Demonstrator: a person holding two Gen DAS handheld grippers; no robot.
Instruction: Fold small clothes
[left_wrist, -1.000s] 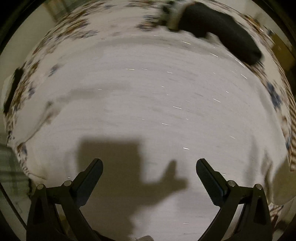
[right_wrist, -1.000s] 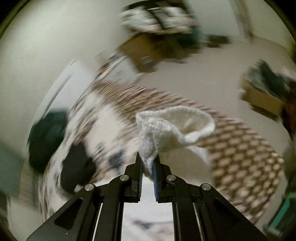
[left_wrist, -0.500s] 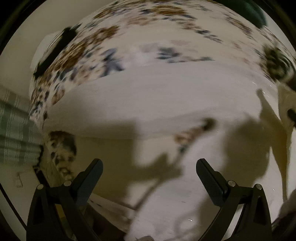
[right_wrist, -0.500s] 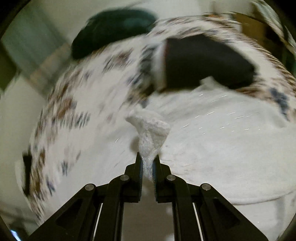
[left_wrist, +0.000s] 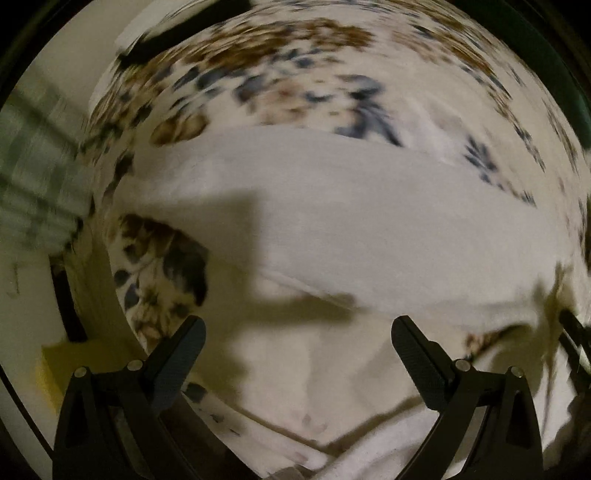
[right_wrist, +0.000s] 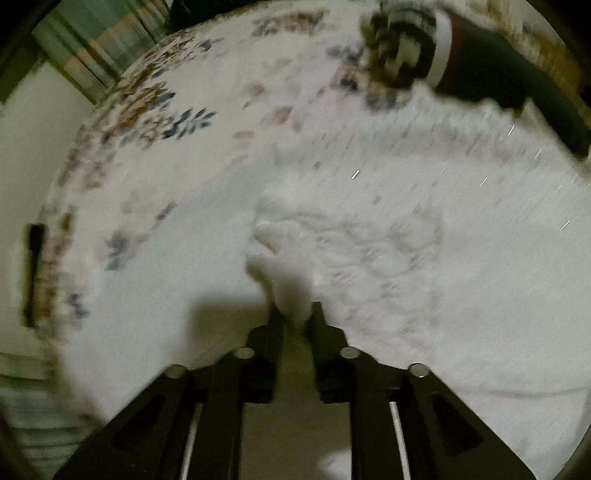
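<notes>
My left matte-black two-finger gripper (left_wrist: 297, 360): angular arms, triangular cut-outs near base, round silver screw heads at each linkage joint, flat finger pads (left_wrist: 415, 354) with fine ribbed texture. My right matte-black two-finger gripper (right_wrist: 295, 314): same black build, four silver screw heads across linkage, triangular cut-outs, thin pale strips along inner arm edges, blocky fingertips (right_wrist: 275, 319).

White fuzzy knit garment, pinched at one edge

The small white fuzzy knit garment (right_wrist: 354, 251) lay rumpled at frame centre, its near edge bunched upward, spreading rightward over white cloth.
</notes>
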